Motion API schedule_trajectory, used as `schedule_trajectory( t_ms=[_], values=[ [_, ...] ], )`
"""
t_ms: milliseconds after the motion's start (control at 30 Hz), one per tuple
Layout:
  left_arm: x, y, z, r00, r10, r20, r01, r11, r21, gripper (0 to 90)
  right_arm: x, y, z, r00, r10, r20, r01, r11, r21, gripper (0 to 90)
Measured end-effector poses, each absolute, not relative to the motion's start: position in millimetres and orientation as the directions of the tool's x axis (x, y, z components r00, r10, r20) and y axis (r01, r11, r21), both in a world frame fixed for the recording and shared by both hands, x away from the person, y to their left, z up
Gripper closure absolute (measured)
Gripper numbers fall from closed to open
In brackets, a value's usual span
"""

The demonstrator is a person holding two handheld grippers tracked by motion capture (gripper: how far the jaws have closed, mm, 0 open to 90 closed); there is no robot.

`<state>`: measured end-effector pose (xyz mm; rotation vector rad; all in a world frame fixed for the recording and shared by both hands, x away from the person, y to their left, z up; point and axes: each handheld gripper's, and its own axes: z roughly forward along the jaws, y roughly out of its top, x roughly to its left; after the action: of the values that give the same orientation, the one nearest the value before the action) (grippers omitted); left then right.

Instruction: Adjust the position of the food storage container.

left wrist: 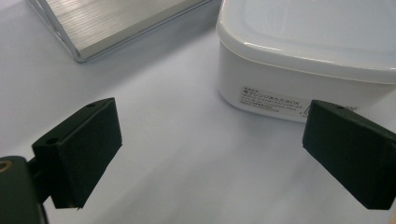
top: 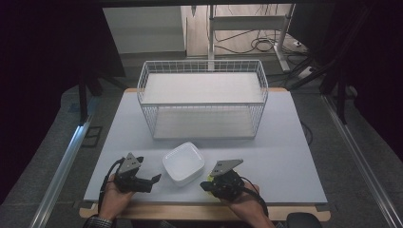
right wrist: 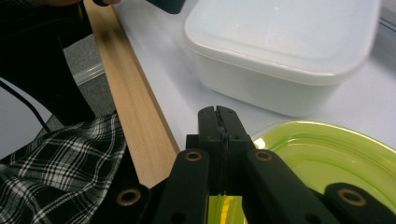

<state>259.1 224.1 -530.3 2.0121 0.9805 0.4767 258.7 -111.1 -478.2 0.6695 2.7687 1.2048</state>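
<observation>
While my left gripper (left wrist: pixel 205 158) gapes beside the white container (top: pixel 183 163), I'd keep my right gripper (right wrist: pixel 218 114) clamped on what seems the green lid's (right wrist: pixel 327 154) rim.

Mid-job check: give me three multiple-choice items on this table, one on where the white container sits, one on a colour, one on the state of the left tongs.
1. The white container sits:
A. inside the wire basket
B. between the two tongs
C. on the floor

2. The lid by the right tongs is:
A. yellow-green
B. red
C. black

3. The left tongs are:
A. shut on the container
B. shut, holding nothing
C. open

Key:
1 B, the high view shows it between them, nearer than the basket.
2 A, the lid is translucent yellow-green.
3 C, the jaws stand wide apart, with bare table between.
</observation>
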Motion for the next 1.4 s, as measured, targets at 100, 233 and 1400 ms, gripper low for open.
schedule_trajectory(
  t_ms=[100,233,1400],
  values=[
    [259,224,-531,0.626,0.78,-0.017,0.469,-0.359,0.807,4.1,260,-115,-478,-0.901,0.412,0.135,0.38,0.6,0.704,89.4],
    [259,223,-531,0.626,0.779,-0.015,0.468,-0.361,0.807,4.2,260,-115,-477,-0.901,0.416,0.122,0.375,0.605,0.702,89.4],
    [260,222,-532,0.627,0.779,-0.013,0.477,-0.371,0.797,4.3,273,-165,-477,-0.819,0.569,0.072,0.471,0.595,0.651,89.1]
  ],
)
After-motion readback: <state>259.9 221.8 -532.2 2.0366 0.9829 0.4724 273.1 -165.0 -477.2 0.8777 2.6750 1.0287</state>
